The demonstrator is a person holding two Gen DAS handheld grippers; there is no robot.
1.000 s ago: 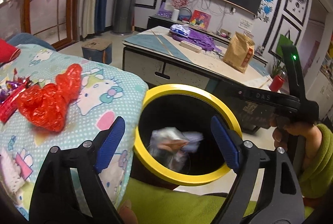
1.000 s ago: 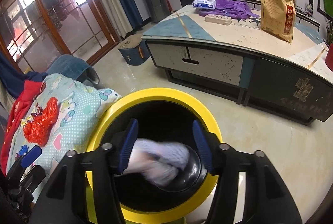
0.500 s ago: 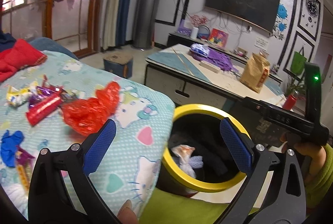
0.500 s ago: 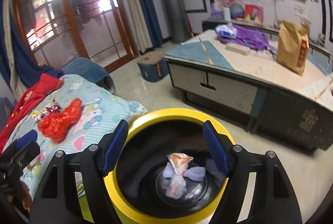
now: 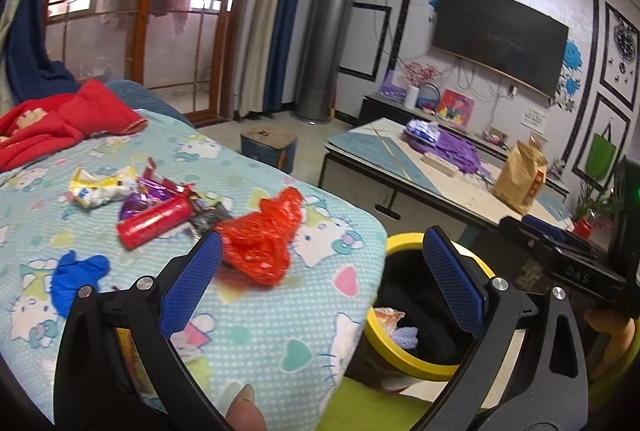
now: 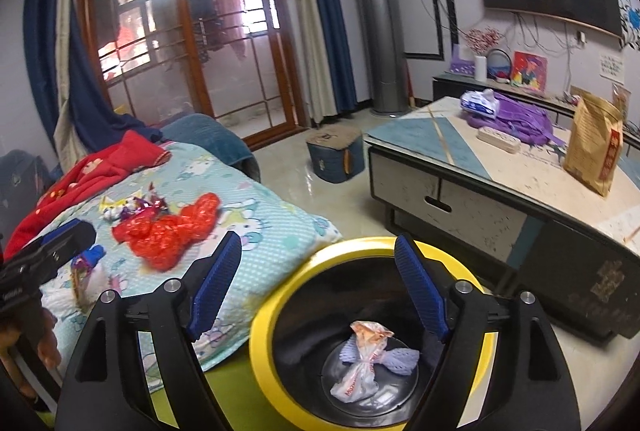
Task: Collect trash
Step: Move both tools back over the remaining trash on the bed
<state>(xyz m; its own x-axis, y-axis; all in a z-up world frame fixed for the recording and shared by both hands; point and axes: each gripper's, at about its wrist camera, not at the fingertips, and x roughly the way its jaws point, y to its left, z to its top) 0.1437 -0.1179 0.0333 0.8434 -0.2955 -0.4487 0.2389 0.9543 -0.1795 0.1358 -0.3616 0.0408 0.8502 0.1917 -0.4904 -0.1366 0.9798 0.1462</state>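
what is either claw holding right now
Nothing. The left claw and right claw are both open and empty; trash lies in the bin.

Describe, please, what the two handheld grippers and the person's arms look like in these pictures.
Both the left gripper and the right gripper have black plastic frames with silver screw heads and blue cross-hatched finger pads. In the left wrist view, the right gripper's black body bears white lettering and a green light. The person wears a yellow-green sleeve.
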